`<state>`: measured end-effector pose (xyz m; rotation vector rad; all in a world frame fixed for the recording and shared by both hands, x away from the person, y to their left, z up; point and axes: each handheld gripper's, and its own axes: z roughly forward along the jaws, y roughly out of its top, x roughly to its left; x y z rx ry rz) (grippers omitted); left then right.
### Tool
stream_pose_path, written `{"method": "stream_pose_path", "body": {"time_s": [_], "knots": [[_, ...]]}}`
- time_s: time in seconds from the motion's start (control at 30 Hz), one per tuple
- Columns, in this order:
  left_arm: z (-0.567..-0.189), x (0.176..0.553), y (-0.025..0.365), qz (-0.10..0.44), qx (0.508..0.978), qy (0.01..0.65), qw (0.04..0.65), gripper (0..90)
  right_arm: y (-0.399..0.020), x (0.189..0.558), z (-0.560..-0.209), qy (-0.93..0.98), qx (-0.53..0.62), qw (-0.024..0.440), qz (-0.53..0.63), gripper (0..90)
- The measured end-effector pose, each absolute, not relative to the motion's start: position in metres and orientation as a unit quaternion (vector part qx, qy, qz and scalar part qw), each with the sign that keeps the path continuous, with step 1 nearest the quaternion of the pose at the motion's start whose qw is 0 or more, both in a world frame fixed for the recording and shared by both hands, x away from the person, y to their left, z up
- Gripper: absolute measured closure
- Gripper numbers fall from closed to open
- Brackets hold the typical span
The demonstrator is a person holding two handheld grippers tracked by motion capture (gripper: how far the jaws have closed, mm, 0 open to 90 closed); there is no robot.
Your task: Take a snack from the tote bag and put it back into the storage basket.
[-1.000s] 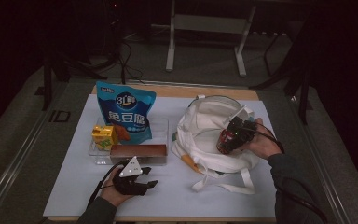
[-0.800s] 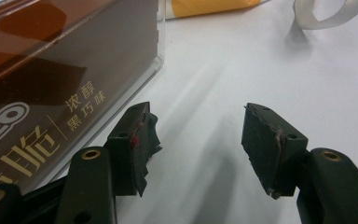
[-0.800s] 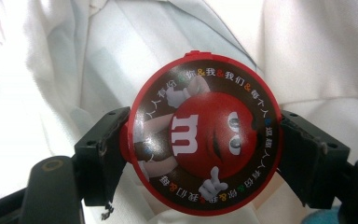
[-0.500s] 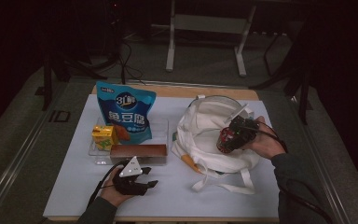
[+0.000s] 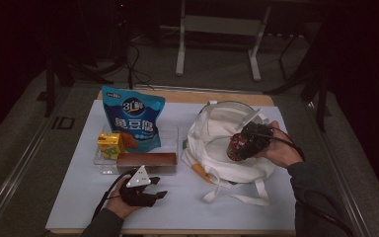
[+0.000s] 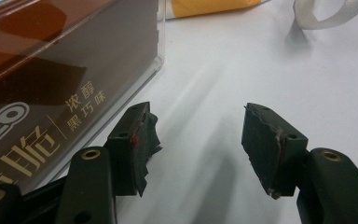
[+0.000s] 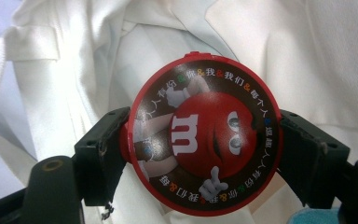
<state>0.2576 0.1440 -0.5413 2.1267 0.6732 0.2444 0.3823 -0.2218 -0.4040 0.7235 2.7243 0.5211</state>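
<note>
A white cloth bag [image 5: 212,143] lies open at the right of the table, and its folds [image 7: 65,79] show behind the jaws in the right gripper view. My right gripper [image 5: 239,145] hovers over the bag's mouth, shut on a round red candy tub [image 5: 237,146] whose lid [image 7: 204,135] faces the camera, with a pad pressed on each side. My left gripper [image 5: 150,197] rests near the front edge, open with nothing between its fingers [image 6: 135,144], beside the brown box [image 6: 51,88]. That brown box [image 5: 146,160] lies in a clear tray [image 5: 101,165].
A blue snack pouch [image 5: 133,121] stands at the back left and a yellow carton [image 5: 111,144] sits in the tray. The bag's straps [image 5: 237,192] trail toward the front edge. An orange item [image 5: 200,173] pokes out beside the bag. Metal stand legs [image 5: 180,49] are on the floor beyond.
My right gripper has lifted slightly over the bag with the candy tub still in it. The left gripper has stayed put.
</note>
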Motion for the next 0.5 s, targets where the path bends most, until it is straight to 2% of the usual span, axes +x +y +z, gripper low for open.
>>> {"method": "stream_pose_path", "body": {"time_s": [0.5], "knots": [[-0.541, 0.258, 0.144, 0.098, 0.854, 0.27, 0.434, 43.0, -0.21, 0.375, -0.392, 0.945, 0.223, 0.136, 0.197, 23.9]]}}
